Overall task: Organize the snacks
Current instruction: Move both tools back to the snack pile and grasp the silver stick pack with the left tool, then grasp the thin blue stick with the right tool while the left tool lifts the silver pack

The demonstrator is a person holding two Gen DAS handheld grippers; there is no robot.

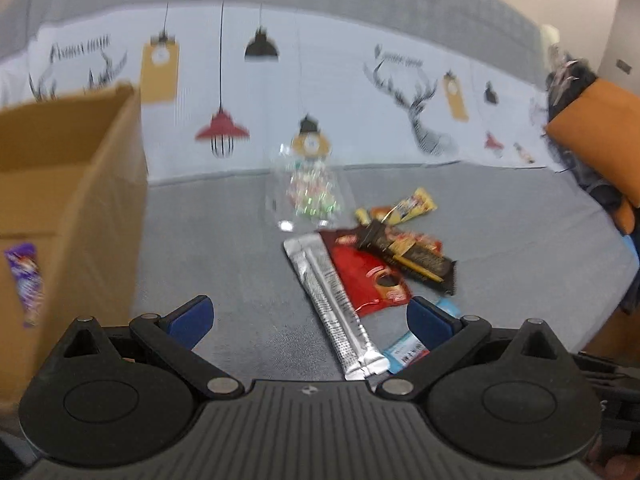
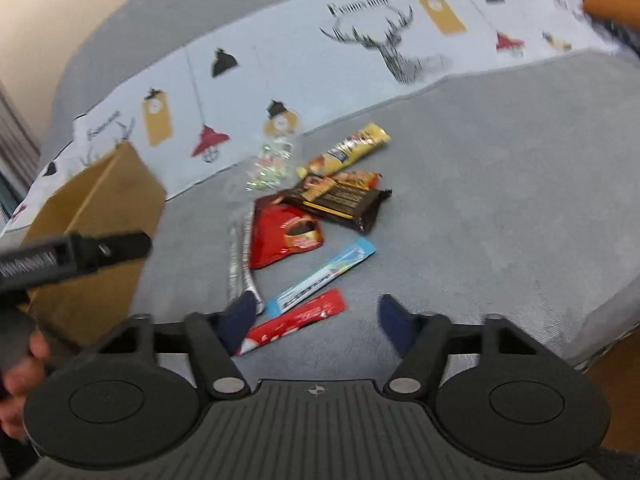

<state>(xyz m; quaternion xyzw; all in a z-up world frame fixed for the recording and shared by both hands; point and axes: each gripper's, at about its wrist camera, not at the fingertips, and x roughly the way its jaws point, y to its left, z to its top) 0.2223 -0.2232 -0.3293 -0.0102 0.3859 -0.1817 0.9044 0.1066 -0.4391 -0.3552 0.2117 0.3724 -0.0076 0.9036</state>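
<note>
open cardboard box (image 1: 72,184) inside unseen, clear bag (image 1: 308,192) of sweets, left gripper (image 1: 310,320) and right gripper (image 2: 314,320) both parted, empty

Glossy foil sachet (image 1: 336,304), matt cardboard box (image 1: 72,184)

A home, by the look of it: a grey upholstered sofa (image 1: 240,220) with a white throw (image 1: 320,92) printed with deer heads and hanging lamps along its back; an orange cushion (image 1: 596,120) at one end; a beige wall (image 1: 628,20) behind.
</note>
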